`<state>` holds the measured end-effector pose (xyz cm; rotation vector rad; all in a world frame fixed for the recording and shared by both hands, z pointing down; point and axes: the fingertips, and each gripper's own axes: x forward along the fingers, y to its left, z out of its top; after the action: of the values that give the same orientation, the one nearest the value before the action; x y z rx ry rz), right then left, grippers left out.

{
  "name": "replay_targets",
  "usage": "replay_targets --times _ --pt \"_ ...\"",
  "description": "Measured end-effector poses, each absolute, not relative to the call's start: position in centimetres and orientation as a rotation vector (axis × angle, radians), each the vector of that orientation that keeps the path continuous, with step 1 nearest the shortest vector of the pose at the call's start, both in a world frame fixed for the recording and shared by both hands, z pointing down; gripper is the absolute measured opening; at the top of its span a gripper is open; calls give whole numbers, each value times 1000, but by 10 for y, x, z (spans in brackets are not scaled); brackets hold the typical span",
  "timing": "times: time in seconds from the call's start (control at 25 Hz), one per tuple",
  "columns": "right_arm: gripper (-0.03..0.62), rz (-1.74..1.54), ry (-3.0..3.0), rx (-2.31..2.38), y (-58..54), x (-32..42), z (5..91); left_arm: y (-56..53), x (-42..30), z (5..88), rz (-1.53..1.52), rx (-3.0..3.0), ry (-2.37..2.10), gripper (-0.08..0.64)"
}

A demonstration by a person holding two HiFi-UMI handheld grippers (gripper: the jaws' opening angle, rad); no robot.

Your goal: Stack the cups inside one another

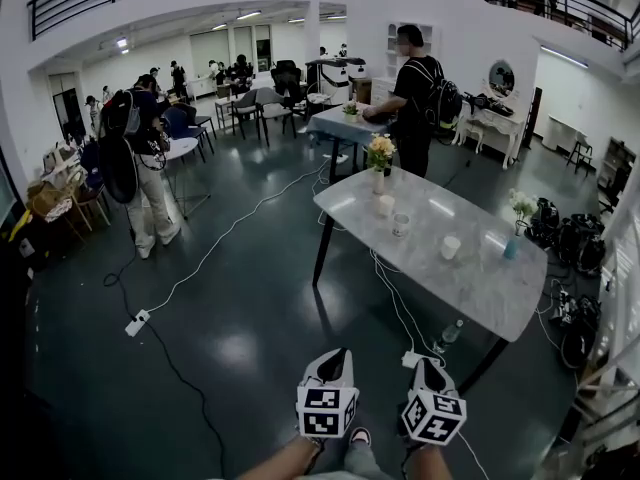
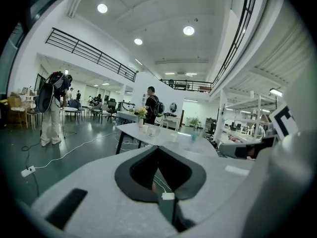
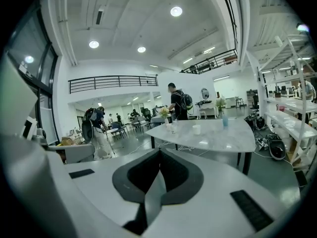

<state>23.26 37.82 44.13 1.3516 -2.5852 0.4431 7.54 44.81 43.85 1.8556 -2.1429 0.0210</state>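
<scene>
left gripper (image 1: 336, 356): my jaws are together, with nothing between them.
right gripper (image 1: 426, 364): the same, jaws together and empty. Both grippers are low in the head view, above the floor.
cups: three sit on the grey tabletop (image 1: 475, 293), well away from me: far cup (image 1: 385, 205), middle cup (image 1: 401, 225) and white cup (image 1: 450, 247). They stand apart in a loose diagonal row, upright as far as I can tell, and none are nested.
nearby: a flower vase (image 1: 378, 160) stands just behind the far cup, and a teal vase (image 1: 512, 246) is near the white cup.
handling (guess): the cups look small, light and stiff. The smooth walls are probably slippery. The middle cup looks clearish, so it may be glass and fragile.
grip: I'd pinch one wall at the rim, one jaw inside and one outside. That keeps the cup body free to drop into the next.
status: no stacking done yet. I need to reach the tabletop and open my jaws first.
risk: a light cup may skid or tip when nudged.
</scene>
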Motion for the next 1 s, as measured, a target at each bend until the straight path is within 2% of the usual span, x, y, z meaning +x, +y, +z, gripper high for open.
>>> replay_targets --times 1.0 --pt "8 426 -2591 1302 191 221 433 277 61 436 74 1797 -2188 -5"
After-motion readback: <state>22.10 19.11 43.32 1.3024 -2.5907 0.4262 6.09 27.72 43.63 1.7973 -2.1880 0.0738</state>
